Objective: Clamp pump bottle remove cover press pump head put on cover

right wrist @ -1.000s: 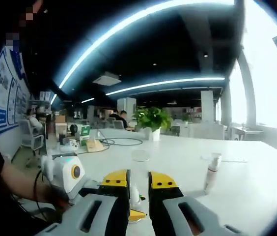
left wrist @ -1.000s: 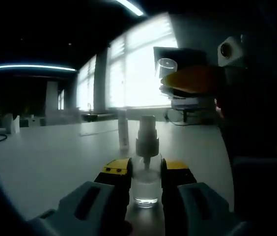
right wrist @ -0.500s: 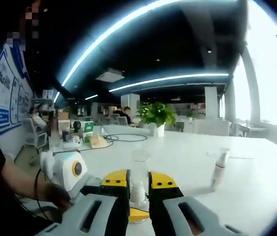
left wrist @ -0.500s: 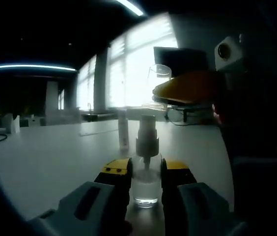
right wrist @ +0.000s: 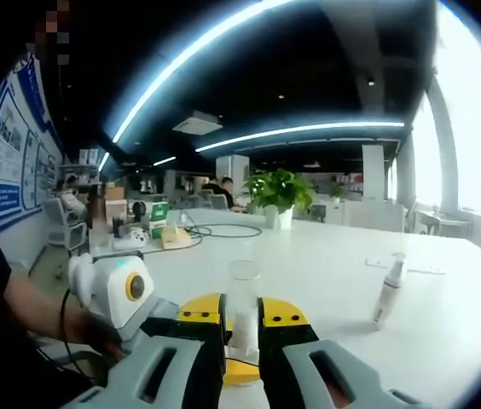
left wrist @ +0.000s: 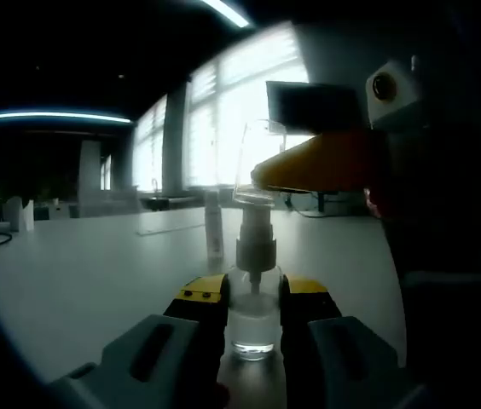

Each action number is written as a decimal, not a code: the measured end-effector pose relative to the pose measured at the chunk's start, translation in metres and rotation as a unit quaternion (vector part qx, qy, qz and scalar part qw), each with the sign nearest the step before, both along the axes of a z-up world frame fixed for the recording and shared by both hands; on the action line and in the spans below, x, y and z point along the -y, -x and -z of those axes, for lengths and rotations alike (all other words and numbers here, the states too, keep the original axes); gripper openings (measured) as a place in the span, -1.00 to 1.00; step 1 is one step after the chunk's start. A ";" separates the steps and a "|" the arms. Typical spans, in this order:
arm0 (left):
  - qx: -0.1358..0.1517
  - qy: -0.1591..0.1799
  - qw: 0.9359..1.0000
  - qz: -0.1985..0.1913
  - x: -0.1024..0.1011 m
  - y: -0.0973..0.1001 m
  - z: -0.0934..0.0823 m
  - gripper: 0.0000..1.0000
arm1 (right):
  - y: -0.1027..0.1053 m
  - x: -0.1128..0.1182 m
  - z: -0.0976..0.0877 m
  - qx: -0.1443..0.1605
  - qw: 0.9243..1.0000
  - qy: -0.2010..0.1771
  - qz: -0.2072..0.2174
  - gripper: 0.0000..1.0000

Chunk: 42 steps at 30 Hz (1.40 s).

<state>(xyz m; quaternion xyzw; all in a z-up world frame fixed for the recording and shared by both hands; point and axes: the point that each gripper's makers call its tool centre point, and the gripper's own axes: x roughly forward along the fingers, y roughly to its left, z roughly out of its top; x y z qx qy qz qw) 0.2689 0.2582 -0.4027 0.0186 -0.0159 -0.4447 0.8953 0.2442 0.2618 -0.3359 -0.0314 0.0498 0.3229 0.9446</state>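
The left gripper (left wrist: pixel 253 311) has its fingers clamped on the pump bottle (left wrist: pixel 253 319), upright on the table (left wrist: pixel 87 281). The right gripper (right wrist: pixel 240 319) pinches the clear cover (right wrist: pixel 242 298) directly over the pump head (left wrist: pixel 256 230).

Left gripper view sits low, close behind the pump bottle (left wrist: pixel 253 298), facing bright windows. Right gripper view looks across the white table (right wrist: pixel 326 264) into the office interior. Both views share the clear cover (left wrist: pixel 257 162) (right wrist: pixel 242 294) and the table.
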 end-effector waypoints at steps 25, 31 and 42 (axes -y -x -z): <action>0.001 -0.002 1.000 0.003 0.001 0.001 0.001 -0.70 | -0.007 -0.006 0.021 -0.013 0.999 0.037 0.006 -0.82; 0.001 -0.002 1.000 0.003 0.001 0.000 0.001 -0.70 | -0.008 -0.006 0.025 -0.019 0.999 0.037 0.006 -0.82; 0.000 -0.001 1.000 0.003 0.001 0.000 0.001 -0.70 | -0.008 -0.006 0.029 -0.020 0.999 0.024 0.009 -0.82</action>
